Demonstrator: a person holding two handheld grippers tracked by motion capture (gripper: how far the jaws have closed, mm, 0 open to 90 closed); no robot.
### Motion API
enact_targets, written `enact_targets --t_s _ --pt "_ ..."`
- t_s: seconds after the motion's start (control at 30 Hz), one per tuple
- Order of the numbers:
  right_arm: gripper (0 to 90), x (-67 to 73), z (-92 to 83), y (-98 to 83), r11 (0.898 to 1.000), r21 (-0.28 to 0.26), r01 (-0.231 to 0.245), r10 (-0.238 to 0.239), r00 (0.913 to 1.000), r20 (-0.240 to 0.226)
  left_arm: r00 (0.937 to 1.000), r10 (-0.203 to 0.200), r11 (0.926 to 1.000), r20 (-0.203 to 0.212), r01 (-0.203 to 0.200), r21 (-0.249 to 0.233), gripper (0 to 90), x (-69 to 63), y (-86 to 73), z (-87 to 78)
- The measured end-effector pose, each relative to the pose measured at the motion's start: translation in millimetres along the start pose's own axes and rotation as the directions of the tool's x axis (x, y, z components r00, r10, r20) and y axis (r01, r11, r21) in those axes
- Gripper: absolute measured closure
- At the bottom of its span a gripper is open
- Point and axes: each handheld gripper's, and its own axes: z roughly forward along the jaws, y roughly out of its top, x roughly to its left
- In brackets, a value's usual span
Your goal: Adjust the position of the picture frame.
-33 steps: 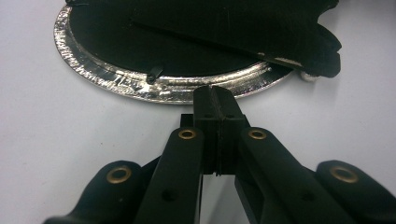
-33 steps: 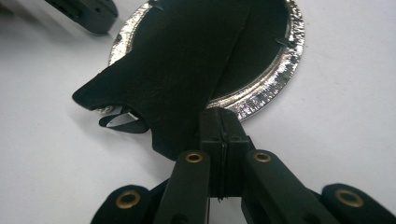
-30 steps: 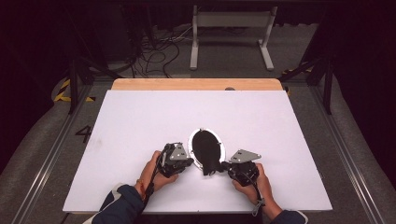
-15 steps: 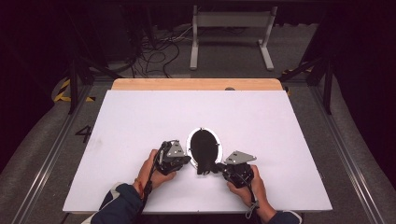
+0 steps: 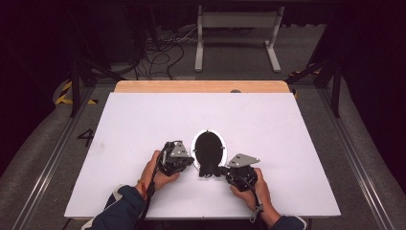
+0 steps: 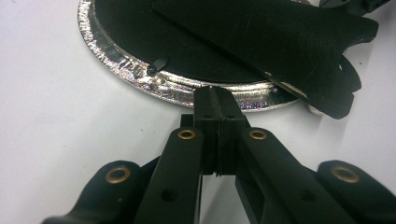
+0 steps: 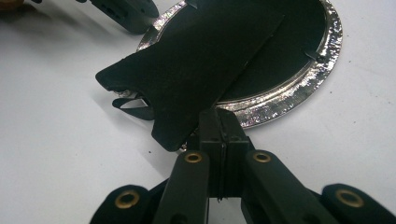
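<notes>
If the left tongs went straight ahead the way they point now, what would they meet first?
Probably the silver rim of the oval frame; the shut left tongs sit right at its edge, though contact is unclear.

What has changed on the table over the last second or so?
Hardly anything. The oval frame with its black back and stand lies at the same spot on the white table. The left gripper sits at the frame's silver rim and the right gripper at the stand's end, as before, both with fingers pressed together. The right hand has slipped a touch toward the person.
</notes>
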Motion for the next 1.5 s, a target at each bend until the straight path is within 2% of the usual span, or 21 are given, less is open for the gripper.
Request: enact_targets --t_s 0.13,0.4,0.57,0.73,0.8,0.9,1.0,1.03,1.13,1.23,1.33,1.4,1.43,1.5 --pt "90.0 -0.5 -0.2 -2.3 1.000 -0.013 -0.002 0.002 1.0000 0.002 1.0000 0.003 1.0000 -0.008 -0.003 -0.004 89.5 0.4 1.0 1.6" --pt "88.9 -0.1 -1.0 -2.7 0.999 -0.011 0.032 -0.031 0.9995 0.010 0.9999 0.006 0.9999 -0.016 -0.006 -0.008 88.7 -1.1 0.6 1.7" --pt "81.0 -3.4 -4.8 -4.3 0.999 -0.003 0.038 -0.038 0.9992 -0.011 0.9995 0.023 0.9997 -0.021 -0.023 -0.008 87.4 -2.4 -0.6 -2.5" --pt "74.2 -8.5 -12.5 -7.6 0.998 0.000 0.066 -0.066 0.9956 -0.067 0.9989 0.030 0.9981 -0.036 -0.032 -0.052 85.2 -1.0 -6.7 -21.0" --pt "72.9 -10.0 -13.8 -8.4 0.997 0.004 0.083 -0.083 0.9937 -0.076 0.9988 0.042 0.9963 -0.027 -0.044 -0.074 81.3 -0.6 -10.3 -29.8" --pt "70.9 -11.6 -14.4 -8.3 0.996 0.004 0.084 -0.084 0.9931 -0.082 0.9969 0.066 0.9929 -0.044 -0.070 -0.096 75.1 -3.6 -16.9 -44.3" --pt "68.6 -11.5 -15.7 -7.1 0.995 -0.004 0.096 -0.096 0.9916 -0.087 0.9964 0.062 0.9924 -0.058 -0.067 -0.103 68.9 -6.2 -23.6 -55.6" --pt "68.1 -11.3 -16.3 -6.8 0.995 -0.008 0.099 -0.100 0.9910 -0.089 0.9962 0.061 0.9922 -0.062 -0.067 -0.105 63.9 -6.8 -26.0 -58.9" --pt "68.1 -10.0 -18.7 -5.4 0.992 -0.009 0.126 -0.126 0.9870 -0.099 0.9969 0.046 0.9906 -0.064 -0.054 -0.126 56.0 -8.5 -35.6 -69.8" --pt "67.2 -7.9 -25.4 -0.7 0.985 -0.025 0.168 -0.170 0.9802 -0.102 0.9957 0.026 0.9922 -0.088 -0.036 -0.119 45.5 -9.7 -48.0 -78.9" --pt "65.1 -7.9 -27.5 0.9 0.985 -0.031 0.167 -0.169 0.9802 -0.102 0.9932 0.012 0.9939 -0.116 -0.025 -0.107 37.8 -11.5 -61.6 -85.9" --pt "64.5 -7.9 -27.2 0.8 0.985 -0.026 0.169 -0.170 0.9799 -0.103 0.9932 0.009 0.9939 -0.116 -0.021 -0.108 31.8 -11.7 -64.6 -87.2" --pt "63.9 -7.6 -26.6 0.1 0.986 -0.019 0.168 -0.169 0.9801 -0.104 0.9919 -0.014 0.9947 -0.126 0.001 -0.103 27.7 -13.0 -72.4 -91.3" --pt "64.1 -7.1 -26.1 -0.3 0.985 -0.010 0.174 -0.174 0.9790 -0.106 0.9908 -0.020 0.9937 -0.134 0.005 -0.112 23.8 -14.1 -79.0 -95.9"
